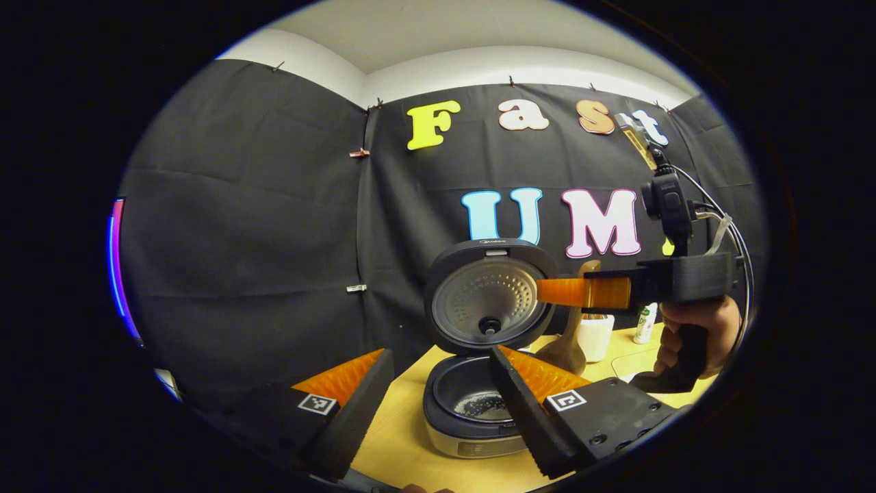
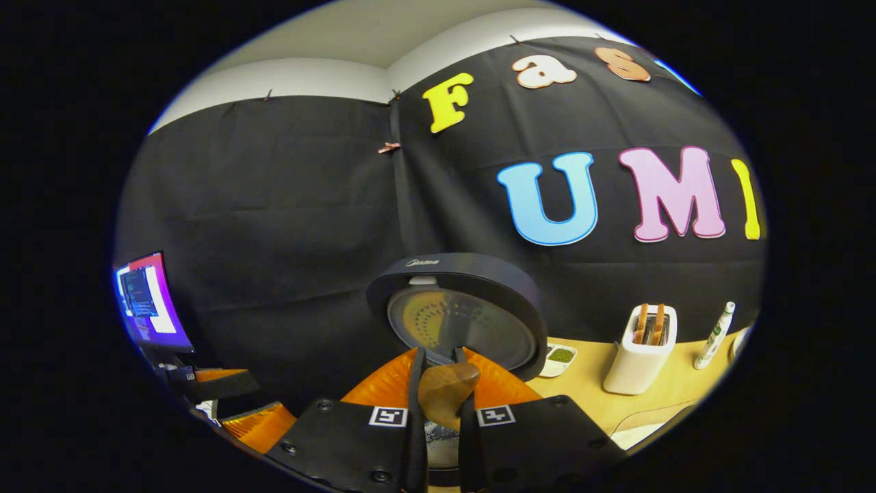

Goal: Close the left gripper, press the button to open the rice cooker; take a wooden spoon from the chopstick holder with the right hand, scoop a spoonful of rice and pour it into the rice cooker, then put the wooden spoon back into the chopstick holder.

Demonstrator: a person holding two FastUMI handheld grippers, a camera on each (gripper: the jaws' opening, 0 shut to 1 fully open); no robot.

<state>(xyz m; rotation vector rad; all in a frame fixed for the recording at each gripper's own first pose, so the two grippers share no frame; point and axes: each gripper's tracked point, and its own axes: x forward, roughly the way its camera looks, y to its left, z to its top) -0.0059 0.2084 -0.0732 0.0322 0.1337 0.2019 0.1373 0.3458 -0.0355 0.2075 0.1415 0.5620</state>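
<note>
My left claw (image 1: 438,390) is spread wide with nothing between its fingers, hanging low over the near edge of the yellow desk (image 1: 400,445) just in front of the rice cooker (image 1: 472,411). The cooker's lid (image 1: 489,296) stands upright and open, and a scatter of white rice (image 1: 482,409) lies at the bottom of the dark inner pot. My right claw (image 1: 558,291) is up beside the raised lid, reaching in from the right with my hand (image 1: 705,329) wrapped round its grip, and it pinches the wooden spoon (image 1: 569,329), which hangs with its broad bowl down toward the desk to the right of the pot. From the right gripper view the fingers of my right claw (image 2: 438,383) are pressed together on the spoon's handle (image 2: 445,390), with the open lid (image 2: 460,315) straight ahead. Behind and to the right on the desk stands the white chopstick holder (image 2: 640,359) with a couple of wooden handles sticking up out of it, a small white bottle (image 2: 713,337) just beyond it, and a little dish of something green (image 2: 561,356) near the cooker's lid. A lit screen (image 2: 147,301) glows at the far left
</note>
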